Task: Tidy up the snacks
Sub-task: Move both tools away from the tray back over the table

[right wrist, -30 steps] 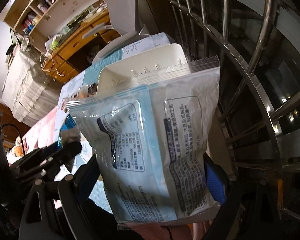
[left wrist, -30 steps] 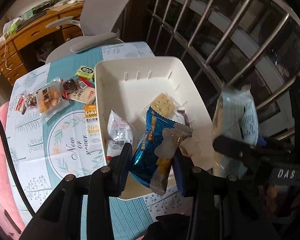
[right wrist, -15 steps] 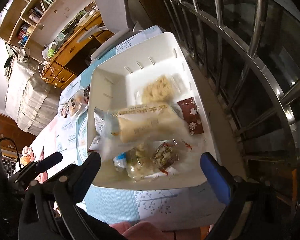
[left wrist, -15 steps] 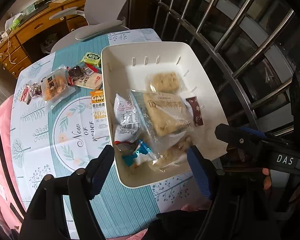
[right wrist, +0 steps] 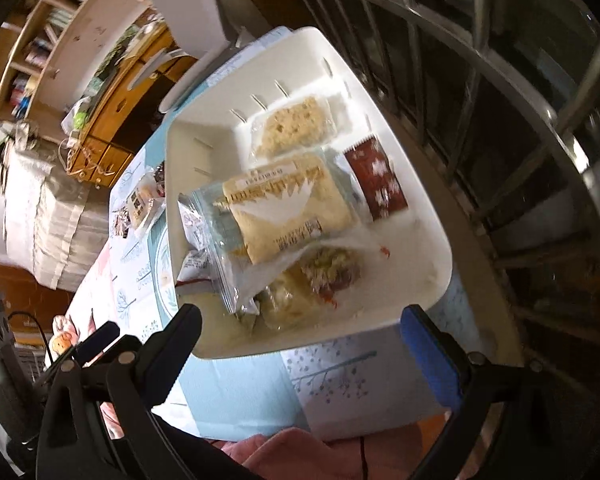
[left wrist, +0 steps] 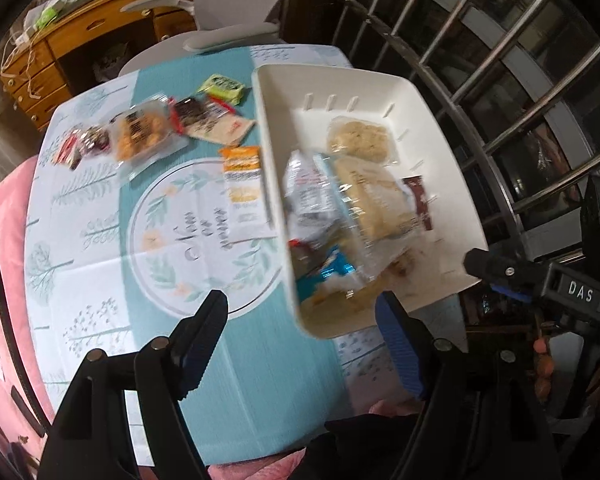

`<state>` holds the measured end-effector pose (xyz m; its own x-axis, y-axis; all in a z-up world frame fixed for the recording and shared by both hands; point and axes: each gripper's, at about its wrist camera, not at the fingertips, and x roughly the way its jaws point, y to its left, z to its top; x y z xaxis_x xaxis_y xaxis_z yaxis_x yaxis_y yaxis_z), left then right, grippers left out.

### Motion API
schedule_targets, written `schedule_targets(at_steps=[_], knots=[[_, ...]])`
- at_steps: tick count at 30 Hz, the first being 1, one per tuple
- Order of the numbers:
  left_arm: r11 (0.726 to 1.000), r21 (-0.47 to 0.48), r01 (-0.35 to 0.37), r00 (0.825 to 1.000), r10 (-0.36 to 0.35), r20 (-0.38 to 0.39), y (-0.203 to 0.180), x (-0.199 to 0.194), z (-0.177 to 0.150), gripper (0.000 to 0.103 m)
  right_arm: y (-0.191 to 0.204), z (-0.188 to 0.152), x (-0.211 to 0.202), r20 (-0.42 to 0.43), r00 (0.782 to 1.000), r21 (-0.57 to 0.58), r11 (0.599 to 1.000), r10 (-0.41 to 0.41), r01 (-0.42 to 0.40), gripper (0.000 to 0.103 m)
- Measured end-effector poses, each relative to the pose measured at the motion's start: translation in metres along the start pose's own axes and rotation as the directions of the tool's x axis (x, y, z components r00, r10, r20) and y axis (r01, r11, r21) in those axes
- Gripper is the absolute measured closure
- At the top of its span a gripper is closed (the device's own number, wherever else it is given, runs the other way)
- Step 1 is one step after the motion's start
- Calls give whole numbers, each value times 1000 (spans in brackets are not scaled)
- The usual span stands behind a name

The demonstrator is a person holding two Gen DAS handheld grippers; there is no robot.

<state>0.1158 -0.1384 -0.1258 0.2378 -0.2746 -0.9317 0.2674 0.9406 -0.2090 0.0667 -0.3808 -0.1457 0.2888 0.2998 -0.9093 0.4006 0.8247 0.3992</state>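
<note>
Both jaws spread and empty; loose packets heap beyond them at the near end of the white plastic tray [left wrist: 440,120], so the clear-wrapped biscuit pack [right wrist: 288,208] may slide over the rim if bumped on the next drop.

black tongs [left wrist: 300,320] with ribbed blue pads [left wrist: 400,344].

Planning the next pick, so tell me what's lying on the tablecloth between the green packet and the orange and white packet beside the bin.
In the left wrist view, a beige packet lies between the green packet and the orange and white packet, left of the white bin.
</note>
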Motion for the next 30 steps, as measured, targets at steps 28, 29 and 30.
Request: schedule_targets(at_steps=[28,29,30], knots=[[994,-24,-103,992,101,-80,276,-42,-7,21,134,-89,63,3,999,404,914,-42,37,3],[994,-21,-107,991,105,-84,287,-41,-1,21,140,-90,68,-6,999,421,906,-45,43,3],[994,-21,-110,990,108,-86,293,-40,3,21,144,-90,70,-10,999,431,901,-43,44,3]])
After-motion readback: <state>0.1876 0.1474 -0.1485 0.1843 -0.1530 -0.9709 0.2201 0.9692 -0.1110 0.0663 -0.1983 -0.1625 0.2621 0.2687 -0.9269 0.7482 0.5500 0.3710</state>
